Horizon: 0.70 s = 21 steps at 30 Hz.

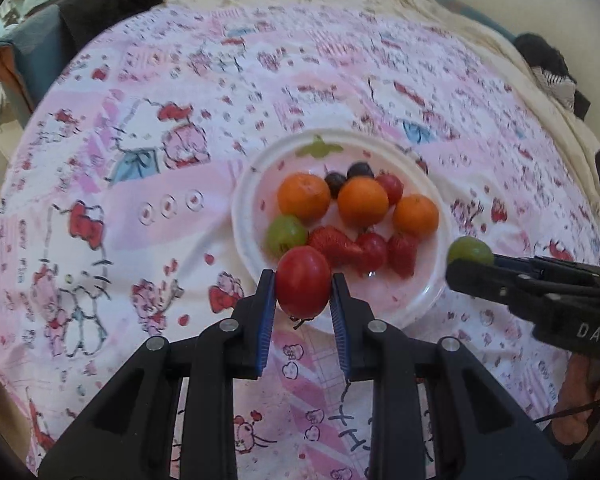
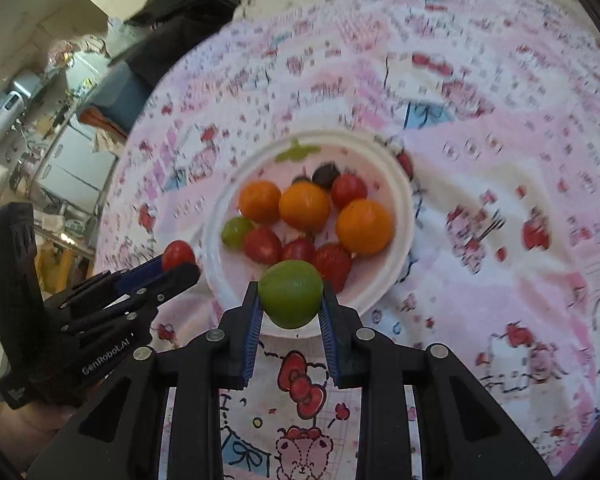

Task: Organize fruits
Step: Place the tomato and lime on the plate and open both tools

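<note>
while clamping a red cherry tomato (image 1: pixel 303 281) between its blue pads, left hand-held gripper (image 1: pixel 303 290) hovering at the near rim of the white plate (image 1: pixel 428 300), pointing steeply down. likewise closing on a green grape (image 2: pixel 291 299), right hand-held gripper (image 2: pixel 290 308) hanging over the same near rim, just to the right of the other. lying straight ahead of both, past the fingertips: three oranges (image 1: pixel 363 202) across the middle of the plate, strawberries (image 1: pixel 334 245) in front of them, another green grape (image 1: pixel 286 235) at the left, dark grapes (image 1: pixel 335 184) at the back. judging by this, neither tool being clearly nearer, each carrying a round fruit with no long axis to mind. sitting under it all, a pink cartoon-print cloth (image 1: pixel 140 200), seemingly on a bed rather than a desk.
</note>
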### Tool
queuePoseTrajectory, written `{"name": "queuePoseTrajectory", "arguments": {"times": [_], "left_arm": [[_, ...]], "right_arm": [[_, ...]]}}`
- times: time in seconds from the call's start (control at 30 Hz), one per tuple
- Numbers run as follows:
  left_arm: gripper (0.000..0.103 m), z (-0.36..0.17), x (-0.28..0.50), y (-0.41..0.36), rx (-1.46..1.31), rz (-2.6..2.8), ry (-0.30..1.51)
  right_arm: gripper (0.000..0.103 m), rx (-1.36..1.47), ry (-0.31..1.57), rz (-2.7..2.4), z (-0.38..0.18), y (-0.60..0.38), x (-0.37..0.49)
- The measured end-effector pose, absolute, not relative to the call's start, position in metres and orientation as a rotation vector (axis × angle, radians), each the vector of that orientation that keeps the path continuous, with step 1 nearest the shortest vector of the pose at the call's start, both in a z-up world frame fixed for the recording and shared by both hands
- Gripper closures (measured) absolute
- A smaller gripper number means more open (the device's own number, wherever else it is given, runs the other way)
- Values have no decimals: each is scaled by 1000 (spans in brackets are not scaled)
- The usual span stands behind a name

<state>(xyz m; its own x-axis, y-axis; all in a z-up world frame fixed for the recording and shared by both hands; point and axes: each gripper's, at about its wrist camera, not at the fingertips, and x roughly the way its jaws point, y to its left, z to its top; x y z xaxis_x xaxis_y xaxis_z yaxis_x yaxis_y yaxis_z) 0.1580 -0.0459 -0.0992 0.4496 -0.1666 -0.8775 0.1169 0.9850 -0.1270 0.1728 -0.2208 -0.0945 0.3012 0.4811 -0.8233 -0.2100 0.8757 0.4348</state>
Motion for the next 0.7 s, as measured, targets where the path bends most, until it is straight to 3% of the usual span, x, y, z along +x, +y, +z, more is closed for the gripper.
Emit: {"name": "queuePoseTrajectory", "arguments": {"times": [0.53,0.6,0.67,0.7], "left_arm": [[78,-124,169,-55,-85,-236,1173],[67,-121,168,-54,-91,-229,1168],[39,-115,166,-53,-73,-193,1142],[36,-110,164,-52,-76,-186,1117]], "right_arm": [[71,333,1296,421,-129,-222,184],[71,351,1306,417,-129,-225,185],[70,375,1304,429,-126,-227,186],[69,386,1289,436,-122,-229,186]]}}
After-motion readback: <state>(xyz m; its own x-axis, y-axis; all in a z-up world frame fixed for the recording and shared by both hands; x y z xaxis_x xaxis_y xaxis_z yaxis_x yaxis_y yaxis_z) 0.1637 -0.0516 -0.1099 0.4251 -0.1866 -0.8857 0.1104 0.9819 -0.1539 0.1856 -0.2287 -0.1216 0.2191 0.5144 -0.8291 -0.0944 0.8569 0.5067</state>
